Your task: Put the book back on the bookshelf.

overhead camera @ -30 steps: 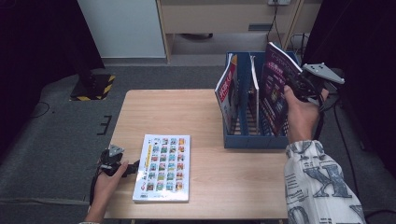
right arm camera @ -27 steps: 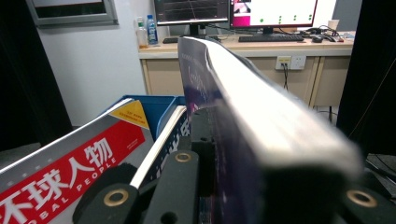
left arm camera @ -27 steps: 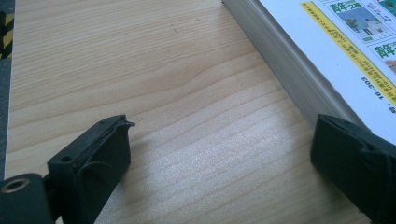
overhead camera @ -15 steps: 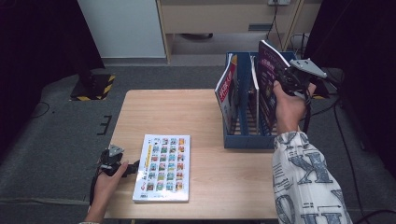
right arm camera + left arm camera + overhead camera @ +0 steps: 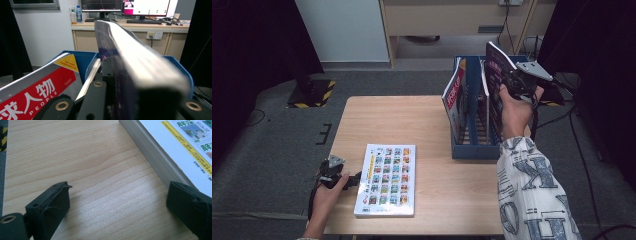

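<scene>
1. Purple-covered magazine (image 5: 493,85) is clamped between the fingers of my right gripper (image 5: 517,82), held upright and slightly tilted above the blue file rack (image 5: 472,145) at the far right of the tabletop (image 5: 387,120).
2. In the right gripper view the magazine's page edge (image 5: 140,65) runs straight ahead of me, with the rack's blue wall (image 5: 82,60) below it.
3. A red-covered magazine (image 5: 454,97) already stands in the rack's left slot, leaning left.
4. I judge the step in hand to be lowering the held magazine into a slot to the right of it; next I must line its lower edge up between the dividers.
5. My left gripper (image 5: 343,180) rests low at the near left, fingers apart on nothing, just beside the white picture-grid book (image 5: 387,177) lying flat.
</scene>
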{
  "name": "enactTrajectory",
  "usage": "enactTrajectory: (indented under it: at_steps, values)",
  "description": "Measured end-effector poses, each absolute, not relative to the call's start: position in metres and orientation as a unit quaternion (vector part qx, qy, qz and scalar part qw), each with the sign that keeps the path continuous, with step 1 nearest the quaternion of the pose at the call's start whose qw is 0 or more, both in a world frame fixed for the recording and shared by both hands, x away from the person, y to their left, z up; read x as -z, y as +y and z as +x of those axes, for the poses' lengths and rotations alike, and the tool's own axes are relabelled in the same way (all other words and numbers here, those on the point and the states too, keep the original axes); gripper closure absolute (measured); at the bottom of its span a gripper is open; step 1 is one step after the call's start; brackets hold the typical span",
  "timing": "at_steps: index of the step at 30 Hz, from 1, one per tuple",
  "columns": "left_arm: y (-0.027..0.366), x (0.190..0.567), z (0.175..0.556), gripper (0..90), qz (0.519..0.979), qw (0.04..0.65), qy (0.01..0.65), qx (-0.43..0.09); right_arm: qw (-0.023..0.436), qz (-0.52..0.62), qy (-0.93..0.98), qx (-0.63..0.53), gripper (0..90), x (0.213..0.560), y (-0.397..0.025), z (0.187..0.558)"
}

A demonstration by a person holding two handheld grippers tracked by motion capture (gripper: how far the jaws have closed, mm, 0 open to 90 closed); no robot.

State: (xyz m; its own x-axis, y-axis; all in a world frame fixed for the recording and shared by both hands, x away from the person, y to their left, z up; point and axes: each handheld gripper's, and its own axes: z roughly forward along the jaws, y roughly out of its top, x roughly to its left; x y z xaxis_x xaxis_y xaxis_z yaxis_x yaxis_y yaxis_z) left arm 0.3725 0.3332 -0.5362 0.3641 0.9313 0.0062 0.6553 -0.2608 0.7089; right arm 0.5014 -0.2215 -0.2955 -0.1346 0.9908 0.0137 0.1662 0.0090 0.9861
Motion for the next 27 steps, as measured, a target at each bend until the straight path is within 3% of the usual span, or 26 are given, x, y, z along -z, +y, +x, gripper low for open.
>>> enactTrajectory:
  at_steps: [15, 27]
  values:
    - [0.333, 0.536, 0.373, 3.9, 0.762, 0.315, 0.521, -0.219, 0.420, 0.499, 0.570, -0.500, 83.6, 0.298, -0.220, 0.501]
    - [0.333, 0.536, 0.373, 3.8, 0.764, 0.313, 0.520, -0.219, 0.408, 0.496, 0.568, -0.515, 83.0, 0.319, -0.215, 0.509]
